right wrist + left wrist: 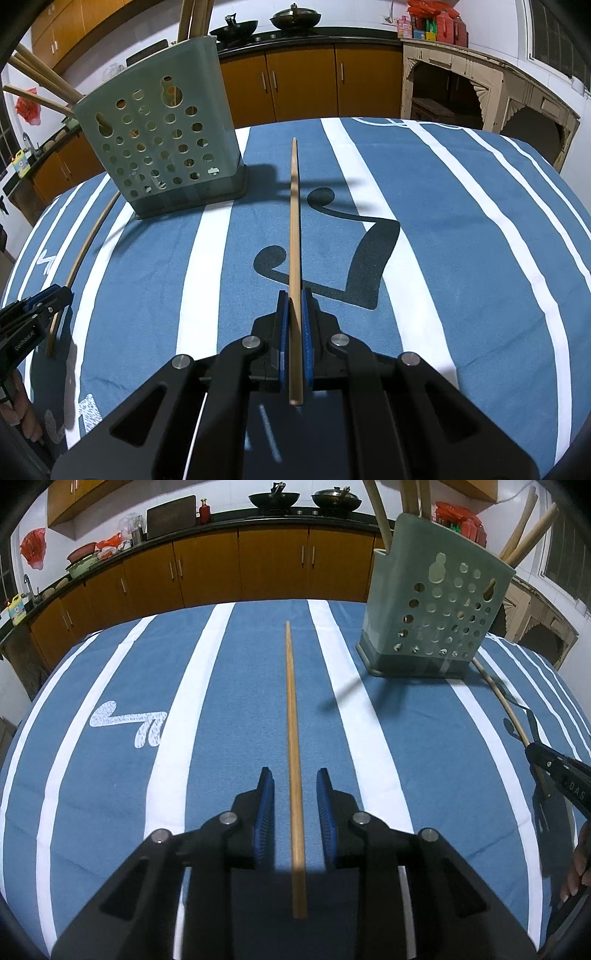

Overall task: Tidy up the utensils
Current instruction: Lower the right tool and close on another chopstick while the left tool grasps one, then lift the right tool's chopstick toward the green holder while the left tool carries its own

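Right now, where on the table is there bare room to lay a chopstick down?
Bare cloth right of the held chopstick in the right tongs, and left of the loose chopstick between the left tongs. Crowded around the holder.

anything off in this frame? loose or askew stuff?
One chopstick lies flat on the striped cloth between the left gripper's parted pads, not gripped. The right gripper is clamped on another chopstick. The rest stand in the green holder. No spill or damage.
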